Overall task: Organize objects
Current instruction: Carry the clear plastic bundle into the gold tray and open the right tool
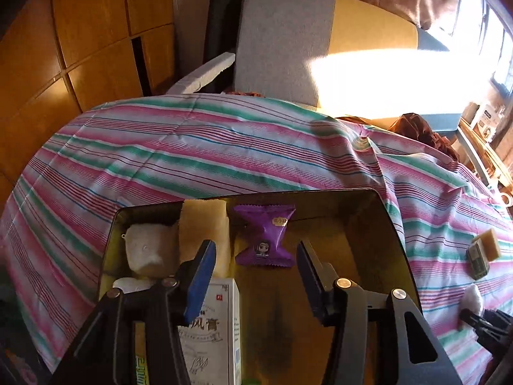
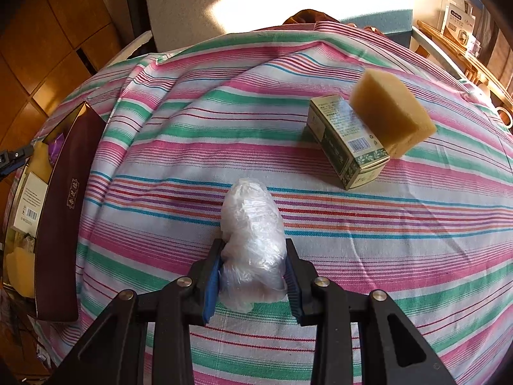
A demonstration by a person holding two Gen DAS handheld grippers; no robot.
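Left wrist view: your left gripper is hanging over the dark box with its jaws apart and holding nothing. A purple candy packet is lying in the box just past the fingertips.

Right wrist view: your right gripper is squeezing a crumpled plastic bundle on the striped cloth. A yellow sponge is leaning on a small green carton farther away.
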